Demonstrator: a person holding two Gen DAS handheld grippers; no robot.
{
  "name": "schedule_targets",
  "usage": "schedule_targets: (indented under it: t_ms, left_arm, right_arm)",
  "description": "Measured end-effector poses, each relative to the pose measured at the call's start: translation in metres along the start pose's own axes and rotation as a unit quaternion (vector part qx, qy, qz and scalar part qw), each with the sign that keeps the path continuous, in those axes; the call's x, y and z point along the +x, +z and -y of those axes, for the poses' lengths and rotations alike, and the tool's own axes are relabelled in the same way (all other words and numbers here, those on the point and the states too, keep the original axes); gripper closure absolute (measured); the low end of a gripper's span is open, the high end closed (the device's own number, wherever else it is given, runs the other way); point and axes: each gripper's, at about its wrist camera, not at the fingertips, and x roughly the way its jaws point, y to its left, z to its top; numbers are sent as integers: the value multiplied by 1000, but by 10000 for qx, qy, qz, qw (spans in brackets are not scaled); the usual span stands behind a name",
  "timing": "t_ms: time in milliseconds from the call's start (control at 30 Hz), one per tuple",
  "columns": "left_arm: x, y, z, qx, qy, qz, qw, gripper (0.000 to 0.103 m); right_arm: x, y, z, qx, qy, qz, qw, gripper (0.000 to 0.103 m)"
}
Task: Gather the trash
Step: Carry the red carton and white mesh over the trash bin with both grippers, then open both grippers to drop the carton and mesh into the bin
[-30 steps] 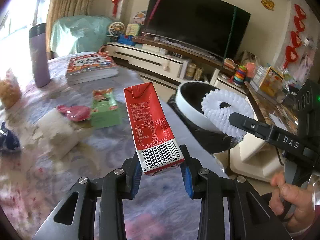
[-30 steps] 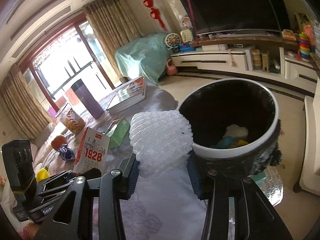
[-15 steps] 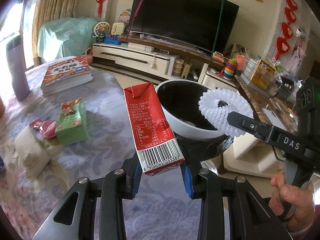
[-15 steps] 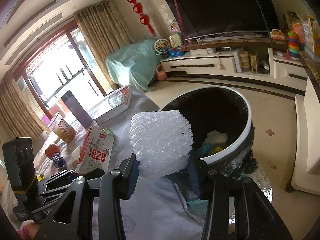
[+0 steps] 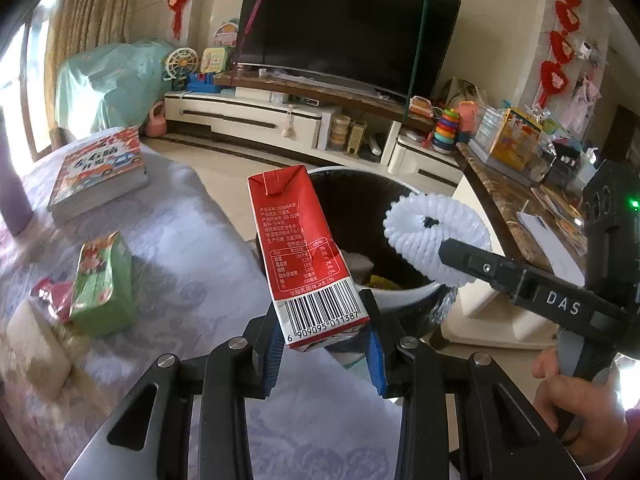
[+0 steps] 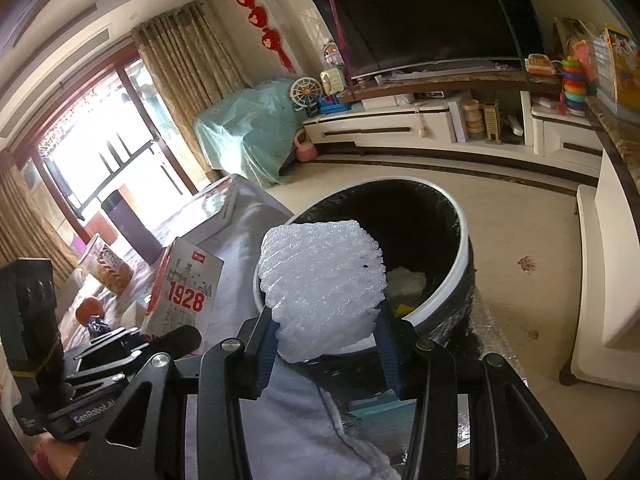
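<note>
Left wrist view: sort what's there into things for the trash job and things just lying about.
For the job:
- red milk carton in the left tongs
- white foam net in the right tongs
- trash bin

Lying about:
- books
- green packet
- purple flask
- television

Red carton (image 5: 298,240) w/ white text, black barcode on white. Foam net (image 6: 320,276) white, ribbed. Bin (image 6: 460,256) black w/ white rim. Tablecloth (image 5: 192,248) pale lilac, floral. Green pack (image 5: 106,284), red-orange top. TV (image 5: 344,24) black.
</note>
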Motion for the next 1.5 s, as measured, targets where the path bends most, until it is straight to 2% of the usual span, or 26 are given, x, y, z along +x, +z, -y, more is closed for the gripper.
schedule_targets:
  t_ms: [700,1100,1200,1300,1367,1500]
  left_arm:
    - [58,50,11,155,-177,-299,9993,69]
    - [77,63,13,184,-116,-400,9990,70]
    - [76,63,15,146,-95,-381,9991,70]
    - [68,60,13,81,-76,-327,9994,69]
    - [62,55,11,13,-62,-281,9996,59]
    - [42,36,5,-132,46,-145,9998,54]
  right_arm:
    - [19,28,22,-64,-246,-181,9995,57]
    - [29,38,31,-37,-267,-295,9992,55]
    - [29,39,32,-7,-294,-316,9991,51]
    - [27,39,32,47,-268,-291,9992,42]
    - [25,38,30,80,-253,-244,9993,31]
    - [17,33,21,110,-180,-138,9997,29]
